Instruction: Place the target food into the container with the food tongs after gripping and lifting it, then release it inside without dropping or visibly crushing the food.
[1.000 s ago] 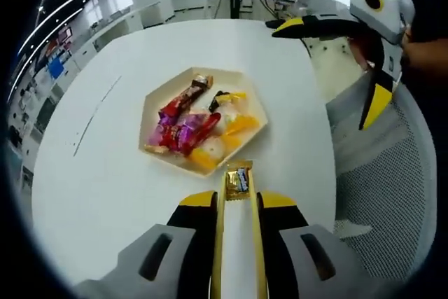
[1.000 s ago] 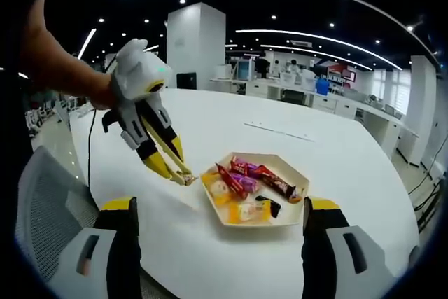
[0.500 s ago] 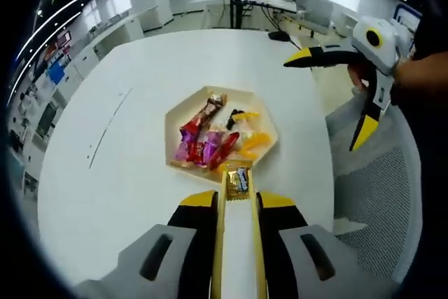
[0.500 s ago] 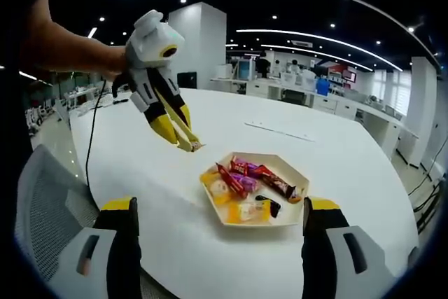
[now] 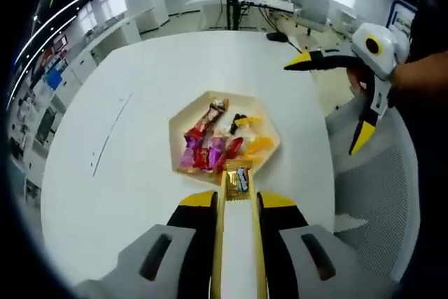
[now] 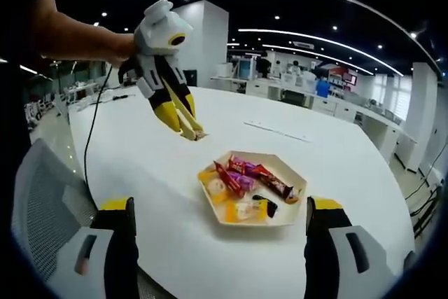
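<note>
left gripper view: the left tool [image 5: 238, 185] holds tongs [image 5: 239, 236] shut on a candy [image 5: 240, 178], above the tray [image 5: 183, 108] edge. letting go too early would drop it on the bench [image 5: 105, 173].

right gripper view: the right tool [image 6: 217, 239] is wide open, idle; the candy [image 6: 198, 134] hangs well above the tray [image 6: 288, 216].

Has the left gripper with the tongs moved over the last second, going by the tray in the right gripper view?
Yes. The left gripper has risen from beside the tray rim, carrying the gold-wrapped candy in the tongs.
</note>
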### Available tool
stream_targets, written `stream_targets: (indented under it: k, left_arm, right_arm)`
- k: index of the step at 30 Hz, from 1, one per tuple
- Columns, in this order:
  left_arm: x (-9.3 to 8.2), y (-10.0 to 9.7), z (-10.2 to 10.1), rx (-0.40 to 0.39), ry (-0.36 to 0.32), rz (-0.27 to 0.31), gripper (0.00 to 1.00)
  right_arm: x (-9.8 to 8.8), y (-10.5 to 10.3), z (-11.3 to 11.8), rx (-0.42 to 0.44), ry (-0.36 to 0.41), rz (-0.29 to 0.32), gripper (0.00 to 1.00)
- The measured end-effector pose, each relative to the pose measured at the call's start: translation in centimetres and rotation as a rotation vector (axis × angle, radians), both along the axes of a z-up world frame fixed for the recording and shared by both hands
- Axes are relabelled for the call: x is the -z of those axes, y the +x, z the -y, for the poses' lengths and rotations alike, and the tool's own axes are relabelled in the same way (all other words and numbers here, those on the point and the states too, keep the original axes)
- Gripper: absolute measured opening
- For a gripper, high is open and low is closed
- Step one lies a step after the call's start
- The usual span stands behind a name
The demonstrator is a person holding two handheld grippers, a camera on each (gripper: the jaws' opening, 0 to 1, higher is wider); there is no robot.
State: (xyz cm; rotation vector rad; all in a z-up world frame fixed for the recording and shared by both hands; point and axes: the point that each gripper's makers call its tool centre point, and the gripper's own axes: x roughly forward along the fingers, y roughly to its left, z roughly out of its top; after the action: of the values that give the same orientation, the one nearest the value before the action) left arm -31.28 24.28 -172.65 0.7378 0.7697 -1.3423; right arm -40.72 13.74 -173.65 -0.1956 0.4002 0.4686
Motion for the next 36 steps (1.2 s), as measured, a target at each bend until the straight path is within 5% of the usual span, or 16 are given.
stream_targets:
  k: [13,36]
  left_arm:
    - [0.3,1.1,2.7,0.029,0.008,-0.001,0.18]
    - [0.7,4.3,11.7,0.094,0.014,0.014,0.17]
  right_arm:
    - [0.0,-0.1,-0.3,-0.008,-0.006,-0.002,0.99]
    - [-0.4,-0.1,-0.2,0.003,0.038,0.001,0.97]
